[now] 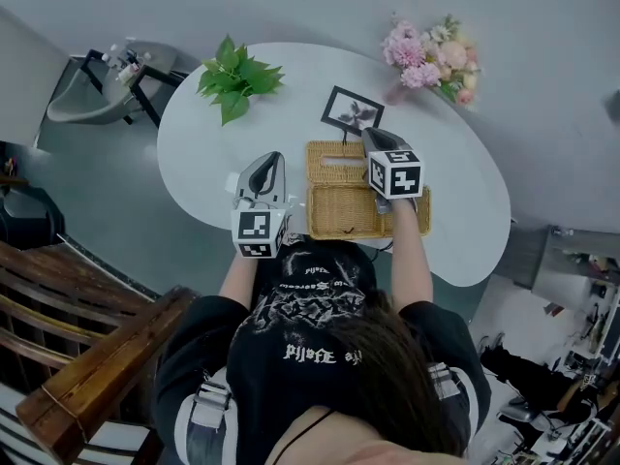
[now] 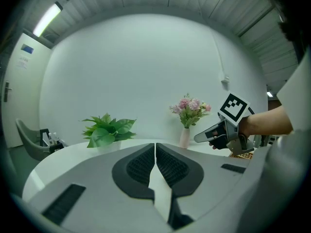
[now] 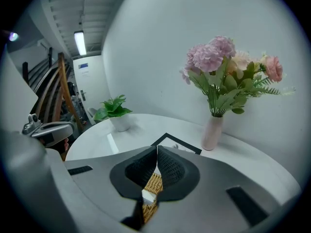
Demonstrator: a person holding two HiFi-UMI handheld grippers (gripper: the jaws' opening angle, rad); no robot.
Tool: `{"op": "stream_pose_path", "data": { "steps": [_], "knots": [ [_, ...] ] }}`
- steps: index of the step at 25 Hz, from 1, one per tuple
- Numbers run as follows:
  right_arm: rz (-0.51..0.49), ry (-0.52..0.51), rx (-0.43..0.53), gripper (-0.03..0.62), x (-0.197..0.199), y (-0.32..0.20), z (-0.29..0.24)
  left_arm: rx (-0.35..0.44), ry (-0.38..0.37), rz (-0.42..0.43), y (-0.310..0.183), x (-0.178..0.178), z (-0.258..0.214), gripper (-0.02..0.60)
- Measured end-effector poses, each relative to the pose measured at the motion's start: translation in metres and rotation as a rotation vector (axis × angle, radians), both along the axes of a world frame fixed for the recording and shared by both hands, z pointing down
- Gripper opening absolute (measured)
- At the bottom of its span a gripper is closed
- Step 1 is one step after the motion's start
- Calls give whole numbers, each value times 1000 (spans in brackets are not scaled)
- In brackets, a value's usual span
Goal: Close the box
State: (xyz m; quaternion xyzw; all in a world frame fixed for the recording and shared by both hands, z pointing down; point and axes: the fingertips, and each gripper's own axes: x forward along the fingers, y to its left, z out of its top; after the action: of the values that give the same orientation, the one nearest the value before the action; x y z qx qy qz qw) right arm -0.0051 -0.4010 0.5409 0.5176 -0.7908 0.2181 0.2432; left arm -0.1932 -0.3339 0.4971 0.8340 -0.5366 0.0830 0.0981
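Right gripper (image 1: 376, 137), jaws clenched on nothing, hovers over the box (image 1: 341, 209); left gripper (image 1: 273, 158), likewise clenched, beside it

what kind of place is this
Probably a staged studio or lounge corner: a white oval table dressed with a potted plant, pink flowers and a framed picture, plain white wall behind.

White table (image 1: 194, 153), grey floor (image 1: 107, 192), ceiling strip light (image 2: 47, 19)

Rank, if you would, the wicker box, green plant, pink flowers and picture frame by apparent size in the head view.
Largest: wicker box.
Next: green plant and pink flowers, which look too alike to rank.
Smallest: picture frame.
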Motion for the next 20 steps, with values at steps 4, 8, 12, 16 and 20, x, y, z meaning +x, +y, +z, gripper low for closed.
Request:
{"op": "stream_pose_path", "data": {
  "steps": [4,8,12,16,20],
  "knots": [
    [-12,20,-51,26,1,-8,15,-4,0,-17,-3,0,-1,28],
    [-30,7,-103,37,-2,-13,24,-8,3,-41,-5,-1,-4,28],
    [-50,-12,-177,60,-7,-16,34,-6,-27,-37,-2,4,-5,28],
    [-67,11,-228,72,-11,-19,40,-14,-43,-49,1,4,-2,28],
    [-88,13,-273,109,-16,-20,48,-25,-58,-77,5,-1,2,28]
  ]
}}
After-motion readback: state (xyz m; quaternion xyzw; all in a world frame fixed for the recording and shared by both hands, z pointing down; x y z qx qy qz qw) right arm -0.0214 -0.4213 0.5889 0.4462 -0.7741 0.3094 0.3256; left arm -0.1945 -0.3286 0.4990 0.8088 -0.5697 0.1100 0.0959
